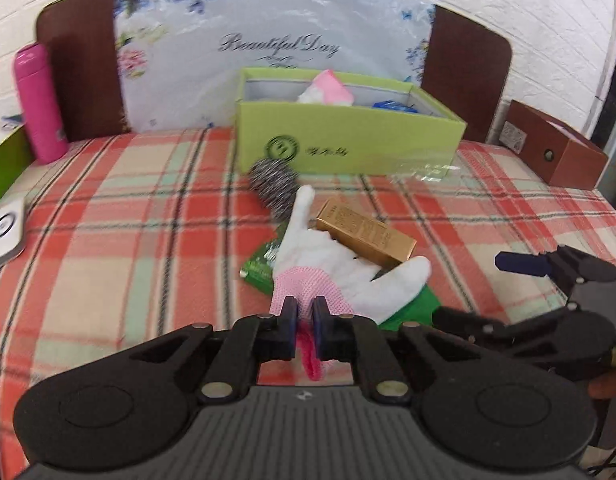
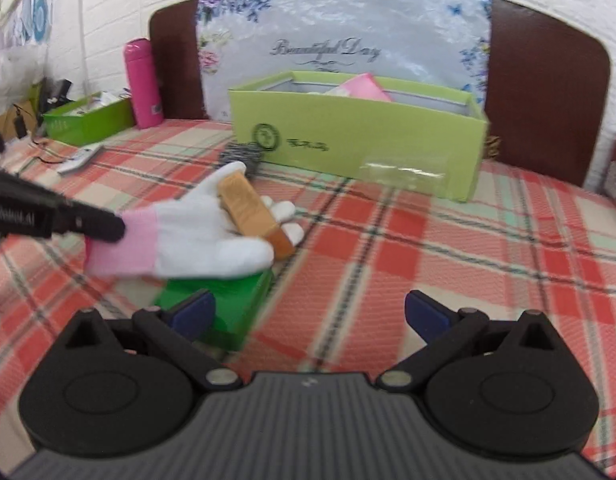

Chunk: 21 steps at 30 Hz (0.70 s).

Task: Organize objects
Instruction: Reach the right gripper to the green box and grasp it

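— While clamped on the pink cuff, left gripper (image 1: 304,316) has the white glove (image 1: 339,264) pinned low over the plaid bedspread (image 1: 108,216), well short of the green box (image 1: 347,140).
— Gold carton (image 1: 365,236) riding on the palm, though. Could slide off on any lift.
— Right gripper (image 2: 309,316) spread wide, holding nothing, beside the green packet (image 2: 228,308).
— Might also drag that packet along underneath.

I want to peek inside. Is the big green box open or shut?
Open. The green box has no lid on top, and a pink packet sticks up from inside it.
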Available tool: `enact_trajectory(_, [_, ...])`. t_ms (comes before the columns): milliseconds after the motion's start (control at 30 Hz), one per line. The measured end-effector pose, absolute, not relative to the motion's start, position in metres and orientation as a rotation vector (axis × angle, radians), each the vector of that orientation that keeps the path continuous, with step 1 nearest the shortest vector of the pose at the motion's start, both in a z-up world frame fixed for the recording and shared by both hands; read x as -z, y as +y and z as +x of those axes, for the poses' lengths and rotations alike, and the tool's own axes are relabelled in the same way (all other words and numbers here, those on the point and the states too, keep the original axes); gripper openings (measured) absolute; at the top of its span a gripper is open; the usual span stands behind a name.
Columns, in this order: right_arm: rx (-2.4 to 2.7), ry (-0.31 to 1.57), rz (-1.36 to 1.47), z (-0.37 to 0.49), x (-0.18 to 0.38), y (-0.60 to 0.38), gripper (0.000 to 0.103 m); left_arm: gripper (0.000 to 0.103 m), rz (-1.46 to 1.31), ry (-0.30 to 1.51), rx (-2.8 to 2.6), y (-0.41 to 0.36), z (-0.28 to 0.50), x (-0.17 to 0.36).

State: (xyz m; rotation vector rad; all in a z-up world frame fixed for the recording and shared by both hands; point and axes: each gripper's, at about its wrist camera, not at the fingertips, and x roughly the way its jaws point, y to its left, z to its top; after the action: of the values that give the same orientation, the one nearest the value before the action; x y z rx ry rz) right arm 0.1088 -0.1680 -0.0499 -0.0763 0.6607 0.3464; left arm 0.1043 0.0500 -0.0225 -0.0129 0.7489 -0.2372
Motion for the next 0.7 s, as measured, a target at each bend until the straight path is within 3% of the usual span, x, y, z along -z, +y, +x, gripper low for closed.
enact_trajectory(267, [-0.449,0.687,-0.116,0.089,0.061,-0.106,0.102,0.009,-0.071,0.792,0.243,0.07,0.085,0.033])
enact_trajectory(300, [-0.431,0.691,-0.145,0.089,0.063,-0.101,0.099,0.009,-0.064,0.794,0.252,0.069,0.083,0.032])
enact_trajectory(367, [-0.402,0.7,-0.181,0.088,0.065,-0.101,0.061,0.009,-0.034,0.8,0.288,0.068,0.076,0.032])
enact_trajectory(500, [-0.359,0.727,-0.135,0.078,0.062,-0.135,0.061,0.012,0.02,0.816,0.347,0.065,0.065,0.036])
enact_trajectory(533, [-0.338,0.73,-0.139,0.074,0.061,-0.143,0.061,0.017,0.035,0.812,0.339,0.064,0.066,0.036])
enact_trajectory(600, [-0.31,0.737,-0.138,0.064,0.06,-0.157,0.061,0.057,0.033,0.797,0.322,0.062,0.071,0.038])
enact_trajectory(667, [-0.287,0.741,-0.124,0.055,0.059,-0.168,0.062,0.076,0.015,0.781,0.317,0.059,0.078,0.042])
enact_trajectory(700, [-0.277,0.745,-0.115,0.052,0.059,-0.172,0.062,0.076,0.012,0.78,0.312,0.057,0.081,0.044])
